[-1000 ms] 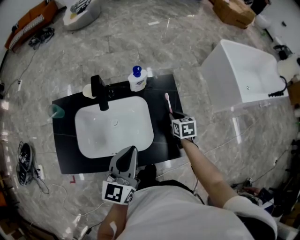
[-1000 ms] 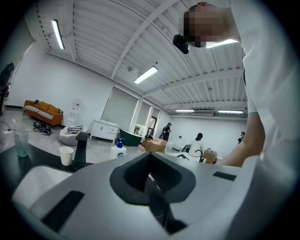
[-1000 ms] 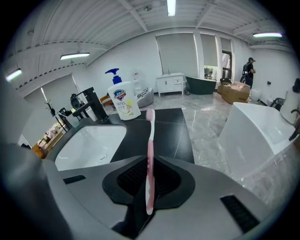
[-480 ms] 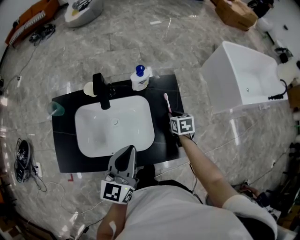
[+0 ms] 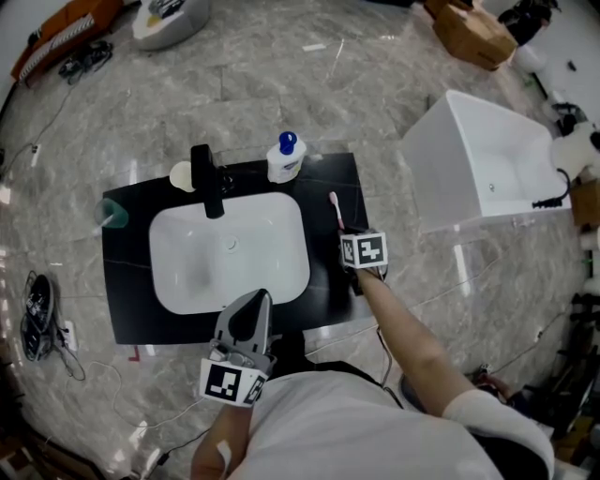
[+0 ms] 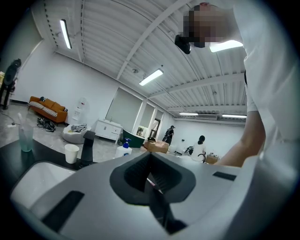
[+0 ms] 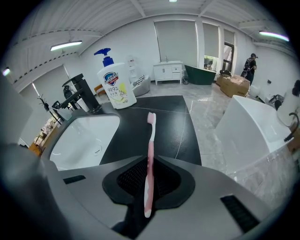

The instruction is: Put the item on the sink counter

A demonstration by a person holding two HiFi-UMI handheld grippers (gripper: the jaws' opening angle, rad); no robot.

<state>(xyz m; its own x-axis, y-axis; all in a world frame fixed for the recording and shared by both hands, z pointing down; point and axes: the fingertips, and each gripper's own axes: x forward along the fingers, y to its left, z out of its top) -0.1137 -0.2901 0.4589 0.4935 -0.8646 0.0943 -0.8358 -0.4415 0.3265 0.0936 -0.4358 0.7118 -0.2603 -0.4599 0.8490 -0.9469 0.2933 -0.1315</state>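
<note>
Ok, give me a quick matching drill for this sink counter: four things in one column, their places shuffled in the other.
1. toothbrush
2. soap bottle
3. paper cup
4. green glass

A. left edge of the counter
B. just left of the faucet
C. held in the right gripper
D. back edge, right of the faucet

Pairs: 1-C, 2-D, 3-B, 4-A.

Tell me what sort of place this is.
Probably a staged hall or studio, not a real bathroom: the sink counter stands alone on an open marble floor, a loose white tub sits beside it, and cables and a carton lie around.
</note>
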